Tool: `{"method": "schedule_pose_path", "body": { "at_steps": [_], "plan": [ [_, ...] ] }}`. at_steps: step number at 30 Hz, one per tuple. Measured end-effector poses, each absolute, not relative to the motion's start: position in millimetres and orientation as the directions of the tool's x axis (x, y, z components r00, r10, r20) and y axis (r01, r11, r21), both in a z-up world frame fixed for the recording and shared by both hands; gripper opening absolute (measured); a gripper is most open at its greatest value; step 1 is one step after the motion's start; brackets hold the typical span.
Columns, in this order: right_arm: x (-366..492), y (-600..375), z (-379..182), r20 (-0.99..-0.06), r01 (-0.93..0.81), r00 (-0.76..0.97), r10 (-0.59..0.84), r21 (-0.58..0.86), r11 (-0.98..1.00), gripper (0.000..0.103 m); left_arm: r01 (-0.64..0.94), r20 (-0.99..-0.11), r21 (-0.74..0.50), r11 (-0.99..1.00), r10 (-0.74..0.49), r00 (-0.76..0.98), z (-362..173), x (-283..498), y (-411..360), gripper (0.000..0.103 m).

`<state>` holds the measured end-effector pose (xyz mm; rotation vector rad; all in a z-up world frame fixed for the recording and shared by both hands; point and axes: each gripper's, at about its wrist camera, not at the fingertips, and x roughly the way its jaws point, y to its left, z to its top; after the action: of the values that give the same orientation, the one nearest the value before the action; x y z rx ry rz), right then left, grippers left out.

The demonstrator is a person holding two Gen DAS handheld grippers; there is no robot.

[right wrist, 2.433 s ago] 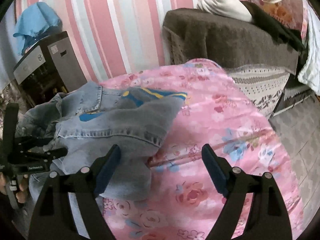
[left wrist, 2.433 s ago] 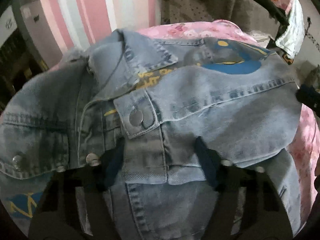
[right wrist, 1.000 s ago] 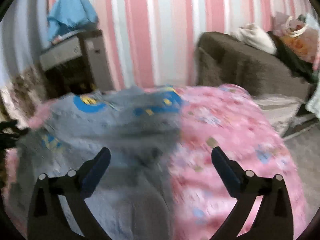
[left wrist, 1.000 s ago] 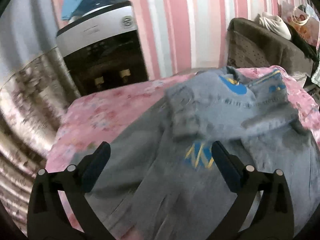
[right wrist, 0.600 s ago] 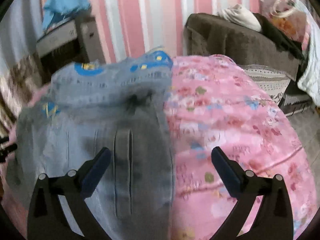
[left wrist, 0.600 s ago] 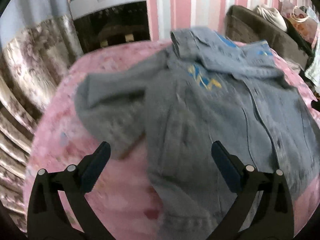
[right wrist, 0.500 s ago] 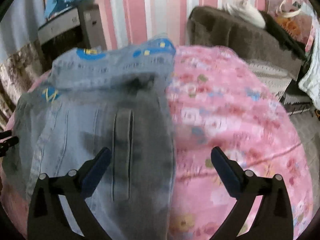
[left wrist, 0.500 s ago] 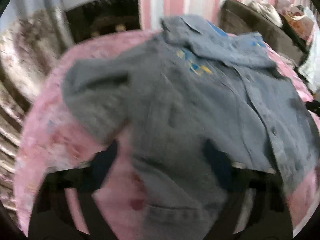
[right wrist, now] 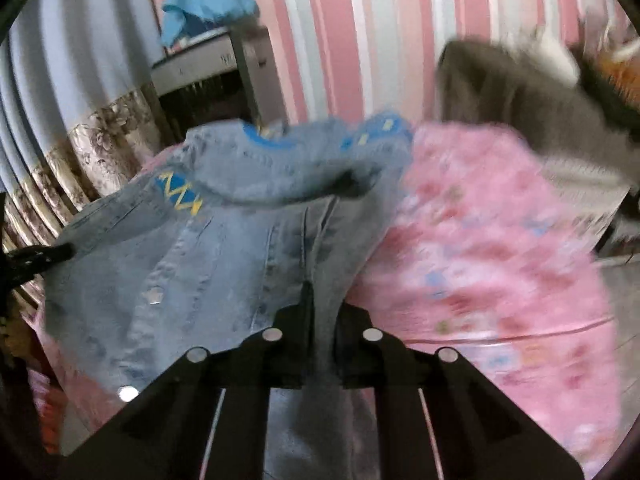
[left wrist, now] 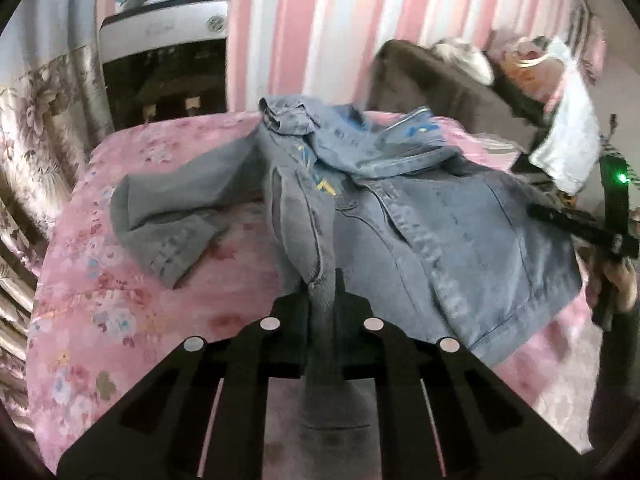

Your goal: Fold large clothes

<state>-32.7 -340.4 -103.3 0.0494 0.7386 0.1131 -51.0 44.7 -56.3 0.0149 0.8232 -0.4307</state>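
Note:
A light blue denim jacket (left wrist: 460,220) with blue and yellow patches lies spread on a bed with a pink floral cover (left wrist: 120,280), one sleeve flung out to the left. My left gripper (left wrist: 322,288) is closing its jaws on a fold of the jacket's near edge, the pads pressing the denim. In the right wrist view the jacket (right wrist: 180,248) fills the left half and my right gripper (right wrist: 320,304) is closing on another part of its near edge, cloth pinched between the pads. The pink cover (right wrist: 500,240) lies bare to the right.
A white and black cabinet (left wrist: 168,64) stands behind the bed with a blue cloth (right wrist: 208,4) on top. A brown sofa (left wrist: 440,80) piled with things is at the back right. A flowered curtain (left wrist: 32,120) hangs left. The wall has pink stripes.
Both grippers went from wide open over the jacket to closed on its near edge. Both views drew back, and the jacket now lies more spread out.

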Motion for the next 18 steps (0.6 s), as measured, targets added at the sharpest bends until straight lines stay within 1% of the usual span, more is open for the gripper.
{"method": "schedule_pose_path", "body": {
  "at_steps": [1,3,5,6,7,8,9,10,11,12,13,14,16,18],
  "plan": [
    [-42.8,-344.3,-97.5,-0.671,-0.077,0.735,0.1,0.064,0.995,0.009,0.39,-0.717,-0.157,0.907,-0.376,0.586,-56.8,-58.5,42.5,0.008],
    [-57.4,-360.6,-103.0,-0.707,-0.041,0.705,0.062,0.047,0.998,0.01,0.408,-0.752,-0.157,0.9,-0.376,0.541,-74.6,-70.1,35.3,0.01],
    [-58.7,-373.2,-136.7,-0.777,0.002,0.629,0.023,0.031,1.0,0.012,0.408,-0.79,-0.156,0.899,-0.362,0.495,-104.3,-71.2,29.7,0.017],
    [-57.5,-376.0,-151.2,-0.802,0.012,0.597,0.015,0.028,1.0,0.012,0.398,-0.807,-0.151,0.905,-0.345,0.479,-118.9,-70.3,27.5,0.019],
    [-57.0,-378.6,-166.5,-0.822,0.019,0.57,0.019,0.036,0.999,0.014,0.396,-0.818,-0.124,0.91,-0.32,0.478,-128.8,-70.9,24.5,0.026],
    [-58.2,-381.1,-178.6,-0.831,0.024,0.556,0.033,0.056,0.998,0.017,0.394,-0.82,-0.093,0.915,-0.295,0.491,-132.2,-72.4,22.9,0.036],
    [-59.6,-383.6,-179.7,-0.827,0.033,0.56,0.041,0.072,0.997,0.018,0.381,-0.815,-0.04,0.924,-0.251,0.523,-132.3,-74.5,22.8,0.042],
    [-61.6,-385.7,-175.1,-0.818,0.043,0.573,0.052,0.093,0.995,0.018,0.373,-0.808,-0.012,0.928,-0.229,0.543,-130.4,-75.3,24.3,0.055],
    [-63.8,-388.7,-162.1,-0.792,0.05,0.607,0.062,0.117,0.992,0.021,0.361,-0.793,0.006,0.933,-0.215,0.571,-122.2,-74.7,30.7,0.061],
    [-65.5,-390.2,-150.7,-0.77,0.052,0.635,0.064,0.125,0.991,0.036,0.347,-0.781,0.008,0.938,-0.21,0.587,-114.6,-72.4,37.2,0.069],
    [-65.5,-391.9,-136.3,-0.74,0.058,0.67,0.054,0.124,0.991,0.055,0.337,-0.776,0.008,0.941,-0.207,0.596,-108.7,-70.2,41.4,0.076],
    [-62.6,-392.0,-123.2,-0.715,0.065,0.699,0.031,0.107,0.992,0.06,0.317,-0.765,0.014,0.948,-0.194,0.614,-101.0,-65.3,50.0,0.077],
    [-50.4,-389.7,-108.1,-0.688,0.077,0.726,-0.013,0.063,0.995,0.06,0.26,-0.744,0.046,0.965,-0.14,0.653,-89.4,-46.7,68.2,0.077],
    [-29.4,-390.8,-102.2,-0.663,0.087,0.748,-0.026,0.058,0.995,0.06,0.214,-0.735,0.042,0.976,-0.115,0.668,-86.6,-24.2,81.5,0.077]
  ]
}}
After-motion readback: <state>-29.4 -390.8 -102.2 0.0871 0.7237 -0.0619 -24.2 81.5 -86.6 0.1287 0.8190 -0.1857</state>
